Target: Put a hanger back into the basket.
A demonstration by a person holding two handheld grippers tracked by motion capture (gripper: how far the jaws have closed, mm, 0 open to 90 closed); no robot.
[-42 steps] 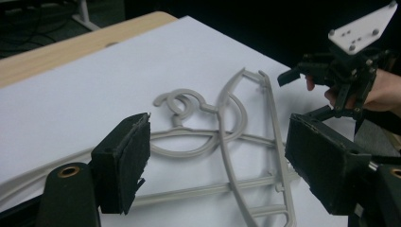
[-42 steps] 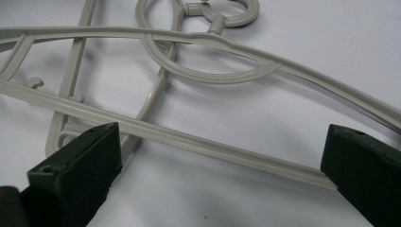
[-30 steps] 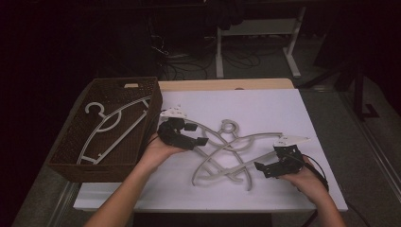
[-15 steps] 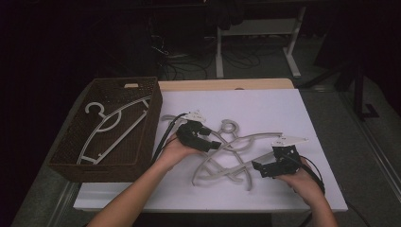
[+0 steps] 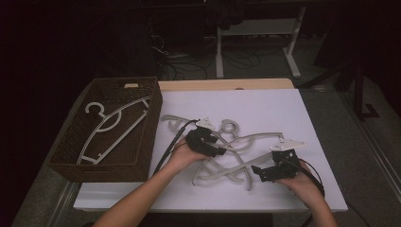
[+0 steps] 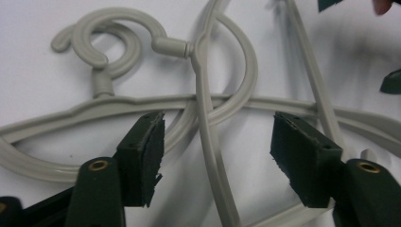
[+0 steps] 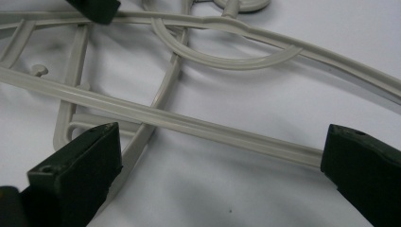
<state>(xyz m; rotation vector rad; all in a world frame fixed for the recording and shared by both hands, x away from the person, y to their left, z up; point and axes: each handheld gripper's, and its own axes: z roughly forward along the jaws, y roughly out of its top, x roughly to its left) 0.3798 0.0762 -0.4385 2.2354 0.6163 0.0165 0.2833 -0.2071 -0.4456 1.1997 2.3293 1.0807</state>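
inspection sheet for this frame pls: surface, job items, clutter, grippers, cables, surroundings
Surface: white table top, bare around the pile.
Job's things: tangled grey hangers overlapping mid-table; one grey hanger lies in the brown wicker basket at the table's left edge.
Clutter: nothing seen.
Grippers: left gripper low over the pile, its jaws have just been closing, a hanger bar runs between the fingers, pads not pressing it. Right gripper open, astride a hanger bar, fingers clear of it.
Cables: black cable trails from the left gripper across the table; another loops at the right hand.
Surroundings: dark room, white stand legs and floor cables behind the table.
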